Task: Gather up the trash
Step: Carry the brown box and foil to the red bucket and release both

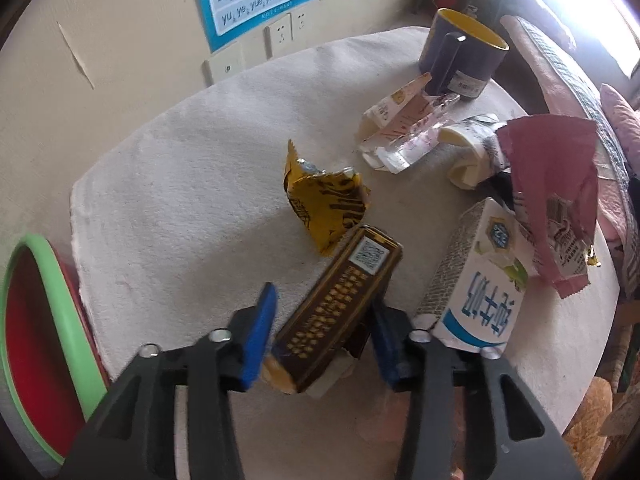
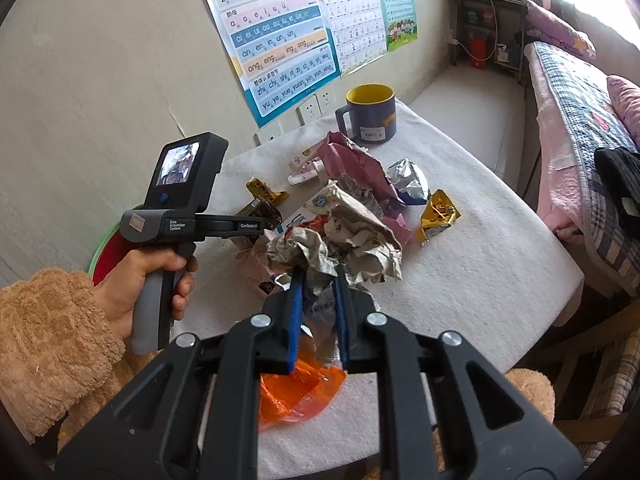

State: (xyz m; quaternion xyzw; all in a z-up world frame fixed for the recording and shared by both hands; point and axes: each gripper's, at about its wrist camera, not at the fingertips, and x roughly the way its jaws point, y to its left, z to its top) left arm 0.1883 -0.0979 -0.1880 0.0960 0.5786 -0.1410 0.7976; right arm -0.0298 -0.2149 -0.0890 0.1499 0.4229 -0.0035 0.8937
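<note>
My left gripper (image 1: pixel 322 304) points steeply down at the white-clothed table (image 1: pixel 180 184). Its blue pads are closed on the sides of a long brown-and-gold carton (image 1: pixel 340 304), near its lower end. My right gripper (image 2: pixel 318 280) is shut on a wad of crumpled grey-brown paper (image 2: pixel 344 244) held above the table. An orange plastic wrapper (image 2: pixel 296 392) shows below its fingers. More trash lies around: a golden wrapper (image 1: pixel 324 204), a white-and-blue milk carton (image 1: pixel 480 280), a pink bag (image 1: pixel 560 184) and clear and white packets (image 1: pixel 404 136).
A bin with a green rim (image 1: pixel 68 320) and red inside stands at the table's left edge. A dark mug with a yellow inside (image 2: pixel 370 114) is at the far side. A silver wrapper (image 2: pixel 408 180) and a gold wrapper (image 2: pixel 438 216) lie mid-table. A bed (image 2: pixel 580 140) runs along the right.
</note>
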